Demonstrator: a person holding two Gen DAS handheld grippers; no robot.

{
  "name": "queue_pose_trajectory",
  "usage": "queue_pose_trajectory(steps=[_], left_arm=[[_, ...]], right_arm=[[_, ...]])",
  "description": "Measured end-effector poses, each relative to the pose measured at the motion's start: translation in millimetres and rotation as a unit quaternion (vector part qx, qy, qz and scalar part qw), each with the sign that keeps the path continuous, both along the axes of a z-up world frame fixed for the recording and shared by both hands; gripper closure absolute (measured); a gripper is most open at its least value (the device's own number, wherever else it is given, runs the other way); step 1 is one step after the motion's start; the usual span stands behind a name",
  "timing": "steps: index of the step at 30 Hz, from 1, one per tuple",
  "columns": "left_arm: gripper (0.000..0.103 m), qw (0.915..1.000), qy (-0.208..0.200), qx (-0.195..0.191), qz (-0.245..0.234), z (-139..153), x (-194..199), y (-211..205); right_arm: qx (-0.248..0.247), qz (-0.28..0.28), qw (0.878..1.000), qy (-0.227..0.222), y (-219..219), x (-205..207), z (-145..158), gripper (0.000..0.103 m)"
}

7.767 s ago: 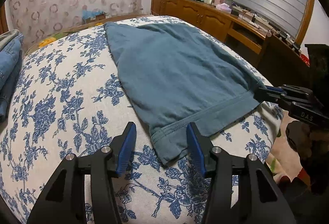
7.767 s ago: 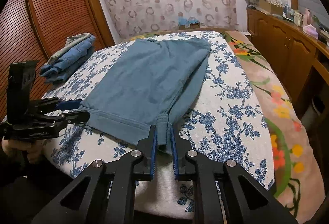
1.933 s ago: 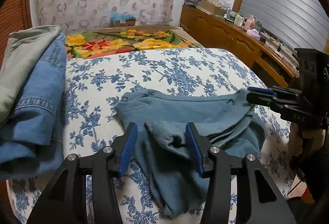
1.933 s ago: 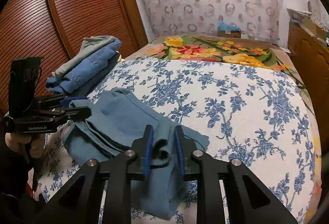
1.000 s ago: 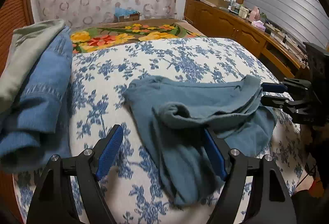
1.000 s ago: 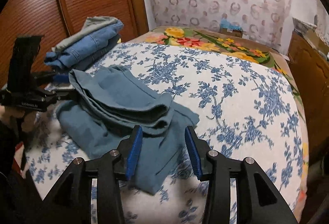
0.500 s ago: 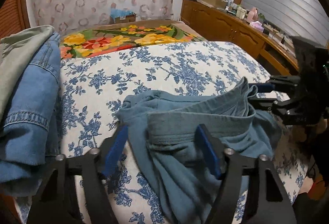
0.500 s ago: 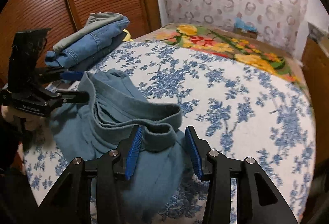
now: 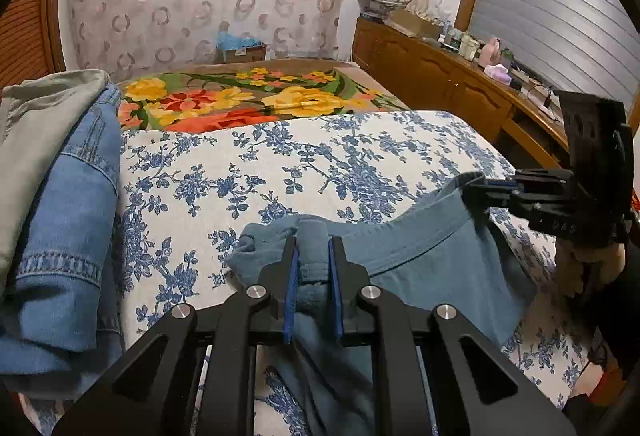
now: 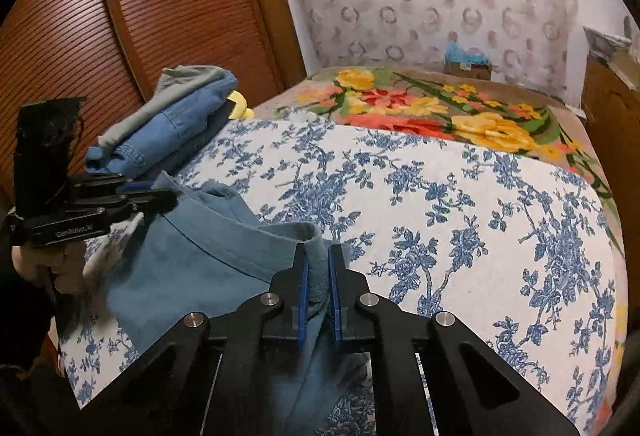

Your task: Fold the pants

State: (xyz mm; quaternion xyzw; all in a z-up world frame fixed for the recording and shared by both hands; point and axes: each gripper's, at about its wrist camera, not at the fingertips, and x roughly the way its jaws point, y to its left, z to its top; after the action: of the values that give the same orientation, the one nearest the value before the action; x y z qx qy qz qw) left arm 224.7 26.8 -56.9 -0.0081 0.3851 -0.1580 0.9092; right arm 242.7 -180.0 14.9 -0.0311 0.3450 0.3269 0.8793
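left gripper (image 9: 312, 256) clamped on pants (image 9: 420, 256) hem corner | right gripper (image 10: 318, 264) clamped on other corner | hem raised between | bedspread (image 10: 460, 196) bare beyond | jeans pile (image 9: 60, 196) left

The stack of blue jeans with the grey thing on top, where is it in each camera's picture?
Left wrist view: the jeans stack fills the left edge, beside the teal pants.
Right wrist view: the jeans stack sits upper left, in front of the brown slatted doors.
Shared landmark: the bright flowered blanket at the far end of the bed.
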Motion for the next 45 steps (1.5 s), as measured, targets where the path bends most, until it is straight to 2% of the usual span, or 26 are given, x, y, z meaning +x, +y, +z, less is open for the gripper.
queue_pose_trajectory(steps=[3, 7, 8, 10, 12, 14, 15, 17, 29, 31, 32, 33, 45], left_arm=[[0.087, 1.0000, 0.006, 0.007, 0.003, -3, 3, -1], [0.086, 0.9998, 0.011, 0.012, 0.009, -3, 2, -1], [0.085, 0.9998, 0.013, 0.013, 0.011, -3, 1, -1], [0.078, 0.9997, 0.016, 0.016, 0.011, -3, -2, -1], [0.062, 0.9996, 0.018, 0.019, 0.012, -4, -4, -1], [0.052, 0.9996, 0.020, 0.019, 0.011, -5, -6, 0], [0.050, 0.9996, 0.021, 0.019, 0.010, -5, -9, 0], [0.047, 0.9994, 0.024, 0.021, 0.009, -6, -12, 0], [0.046, 0.9987, 0.025, 0.043, 0.007, -6, -37, -7], [0.035, 0.9988, 0.027, 0.041, 0.003, -7, -41, -9], [0.025, 0.9988, 0.024, 0.043, 0.005, -7, -44, -9], [0.022, 0.9988, 0.021, 0.045, 0.005, -7, -46, -9], [0.022, 0.9983, 0.029, 0.048, 0.017, -16, -76, -6]], right_arm=[[-0.024, -0.005, 1.000, 0.011, 10, 4, -9, 0.094], [-0.031, -0.013, 0.999, 0.008, 14, 2, -6, 0.094], [-0.026, -0.013, 1.000, 0.008, 13, 0, -4, 0.090], [-0.022, -0.017, 1.000, 0.003, 11, -3, 1, 0.088], [-0.019, -0.023, 1.000, 0.000, 7, -7, 4, 0.087], [-0.015, -0.029, 0.999, -0.003, 2, -13, 6, 0.085], [-0.014, -0.032, 0.999, -0.004, 0, -16, 7, 0.084], [-0.012, -0.039, 0.999, -0.006, -5, -22, 8, 0.077], [0.002, -0.053, 0.999, -0.002, -25, -60, 12, 0.072], [0.001, -0.053, 0.999, -0.002, -28, -66, 11, 0.072], [0.001, -0.054, 0.999, -0.002, -29, -69, 10, 0.072], [0.001, -0.054, 0.999, -0.001, -30, -73, 10, 0.072], [0.007, -0.070, 0.997, 0.014, -45, -101, 0, 0.071]])
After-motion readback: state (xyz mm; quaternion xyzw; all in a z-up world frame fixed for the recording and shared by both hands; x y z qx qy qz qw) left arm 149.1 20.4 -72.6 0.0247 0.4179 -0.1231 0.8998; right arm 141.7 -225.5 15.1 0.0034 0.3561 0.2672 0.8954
